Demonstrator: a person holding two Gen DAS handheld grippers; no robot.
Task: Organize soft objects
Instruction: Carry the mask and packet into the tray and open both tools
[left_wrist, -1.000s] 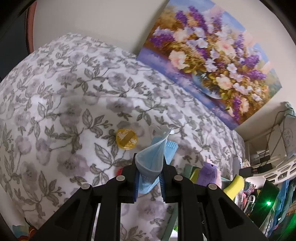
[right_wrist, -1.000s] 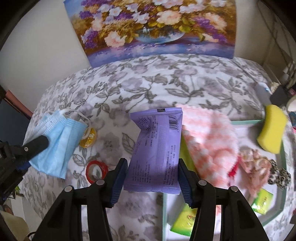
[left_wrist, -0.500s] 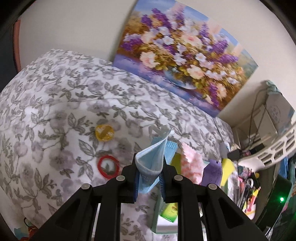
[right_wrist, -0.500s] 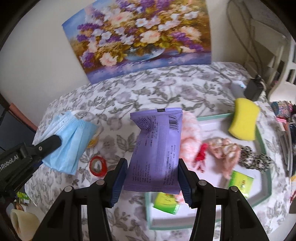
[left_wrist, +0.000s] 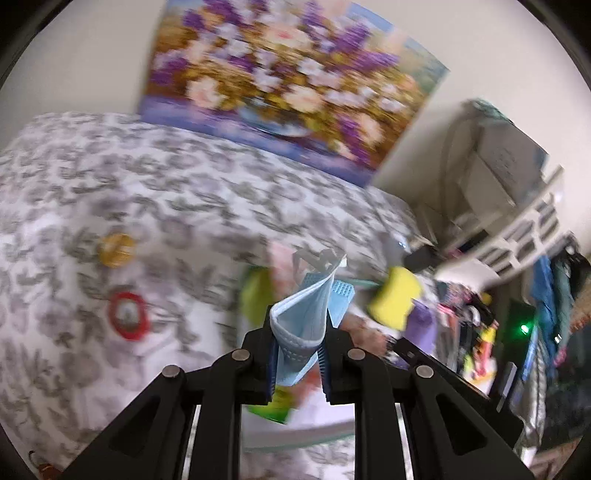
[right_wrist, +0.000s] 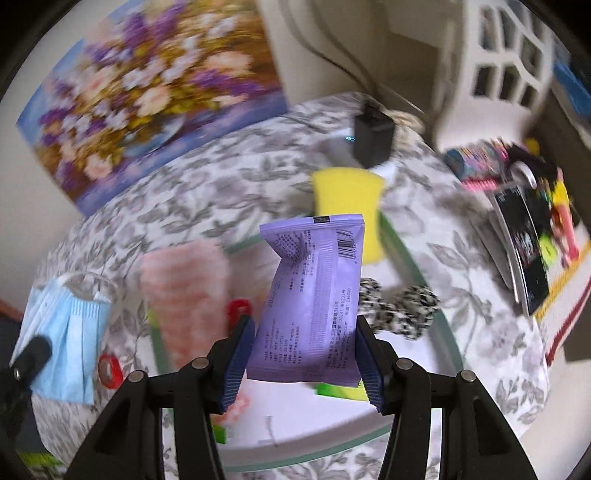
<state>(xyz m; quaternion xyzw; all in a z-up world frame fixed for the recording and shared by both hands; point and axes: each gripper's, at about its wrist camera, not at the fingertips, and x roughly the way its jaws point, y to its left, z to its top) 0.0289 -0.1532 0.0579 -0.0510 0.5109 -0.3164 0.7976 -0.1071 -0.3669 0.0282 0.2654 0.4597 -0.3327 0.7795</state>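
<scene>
My left gripper (left_wrist: 298, 363) is shut on a folded light-blue face mask (left_wrist: 301, 325), held in the air over the near edge of a white tray with a green rim (left_wrist: 295, 435). The mask also shows at the left of the right wrist view (right_wrist: 64, 343). My right gripper (right_wrist: 304, 363) is shut on a purple wipes packet (right_wrist: 314, 299), held upright above the same tray (right_wrist: 417, 280). In the tray lie a pink cloth (right_wrist: 188, 295), a leopard-print scrunchie (right_wrist: 402, 310), green packets (right_wrist: 340, 391) and a yellow sponge (right_wrist: 347, 210) on its far rim.
The table has a grey floral cloth (left_wrist: 110, 192). A red tape roll (left_wrist: 127, 321) and a yellow roll (left_wrist: 116, 249) lie left of the tray. A flower painting (left_wrist: 288, 85) leans on the wall. A black charger (right_wrist: 373, 136), a white chair (right_wrist: 495, 85) and clutter (right_wrist: 524, 221) stand at right.
Both views have swung to the right with motion blur. Both grippers have moved right, over the tray, each still holding its object.
</scene>
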